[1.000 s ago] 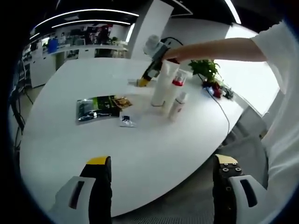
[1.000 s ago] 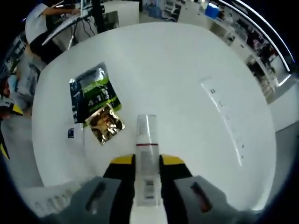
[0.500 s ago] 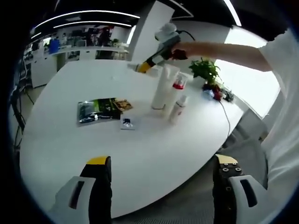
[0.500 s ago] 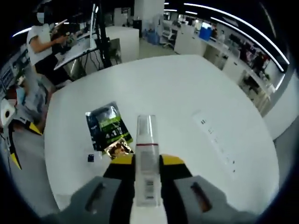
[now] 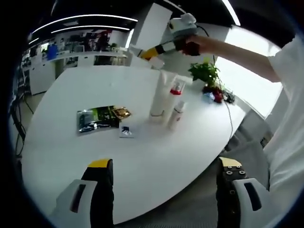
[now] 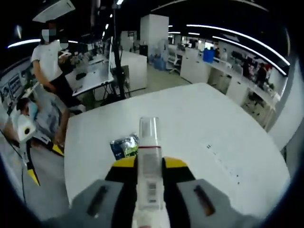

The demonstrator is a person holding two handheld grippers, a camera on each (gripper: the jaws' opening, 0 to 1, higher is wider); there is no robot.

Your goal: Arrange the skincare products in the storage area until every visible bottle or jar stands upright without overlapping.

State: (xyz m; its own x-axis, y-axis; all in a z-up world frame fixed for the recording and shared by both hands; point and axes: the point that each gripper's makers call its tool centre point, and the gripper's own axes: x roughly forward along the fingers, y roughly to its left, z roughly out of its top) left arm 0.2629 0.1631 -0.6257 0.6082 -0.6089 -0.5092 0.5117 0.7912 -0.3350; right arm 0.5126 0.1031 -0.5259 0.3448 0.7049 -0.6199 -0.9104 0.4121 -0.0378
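Observation:
On the white table [image 5: 71, 152] a tall white tube [image 5: 159, 95], a bottle with a red collar [image 5: 177, 88] and a small white bottle [image 5: 177, 115] stand upright, close together. High above them my right gripper [image 5: 153, 51] holds a bottle in the air. In the right gripper view that gripper [image 6: 149, 164] is shut on a white bottle with a clear cap [image 6: 149, 152], which points away along the jaws. My left gripper [image 5: 166, 164] hangs open and empty off the table's near edge.
A green-black sachet [image 5: 94, 118], a gold sachet [image 5: 122, 113] and a small blue one [image 5: 126, 131] lie left of the bottles. A potted plant [image 5: 205, 72] and cables sit at the far right. A person [image 6: 50, 57] stands by desks beyond the table [image 6: 199, 123].
My right gripper has risen from beside the standing bottles to well above them, still shut on its bottle. Its view has tilted up toward the room. The left gripper has hardly moved.

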